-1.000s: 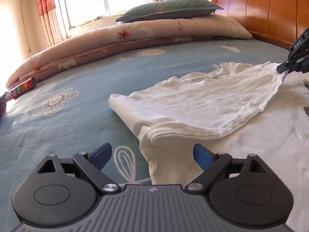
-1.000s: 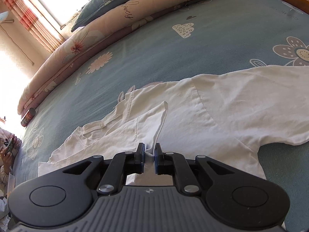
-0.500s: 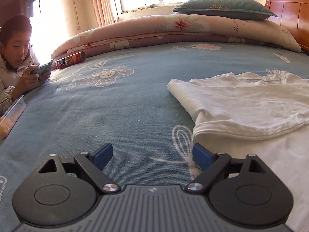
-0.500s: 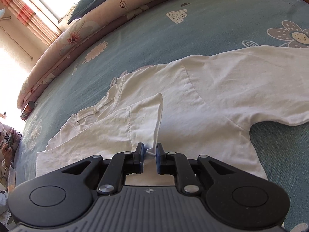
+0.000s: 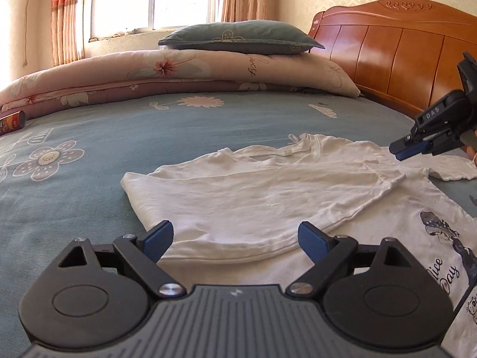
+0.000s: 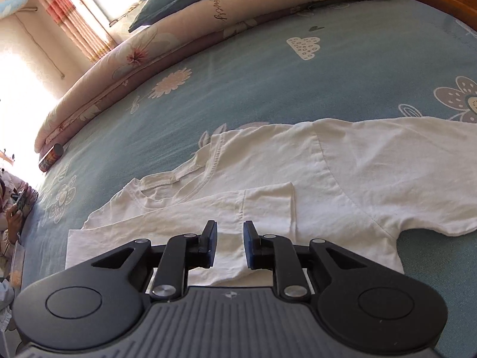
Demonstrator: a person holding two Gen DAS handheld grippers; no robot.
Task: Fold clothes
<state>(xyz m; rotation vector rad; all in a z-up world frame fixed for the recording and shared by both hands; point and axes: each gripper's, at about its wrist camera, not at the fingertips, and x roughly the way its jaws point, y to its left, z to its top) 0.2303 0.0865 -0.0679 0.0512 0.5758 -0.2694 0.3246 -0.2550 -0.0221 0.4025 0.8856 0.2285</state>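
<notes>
Jaws, left: left gripper (image 5: 235,238) wide apart, nothing between them, low over the near hem of the folded flap.
Jaws, right: right gripper (image 6: 229,244) parted by a narrow gap, no cloth pinched; fabric visible through the gap but lying flat below. Also seen from the left wrist view, hanging above the far sleeve.
Shirt: white T-shirt (image 5: 268,203) spread on the bed (image 5: 149,137), print side up. One side with its sleeve lies folded across the body; folded sleeve (image 6: 268,205) ends just ahead of the right jaws. Other sleeve (image 6: 402,161) lies out flat, unfolded.
Stage: half-folded by the look of it; one side in, other side out.
Risk 1: folded flap loose, only its own weight holding it. Dragging either gripper across it likely to pull it back open or bunch it.
Risk 2: thin cloth, two layers stacked. Pinch near the flap edge could catch the bottom layer too and lift the whole shirt.
Risk 3: soft bed surface; pressing down to grab could wrinkle sheet and shirt together.
Risk 4: uneven grab on the open side would give a skewed fold line.
Surroundings: quilt roll (image 5: 179,74), pillow (image 5: 238,37), can (image 5: 12,122) well apart; no interference expected.
</notes>
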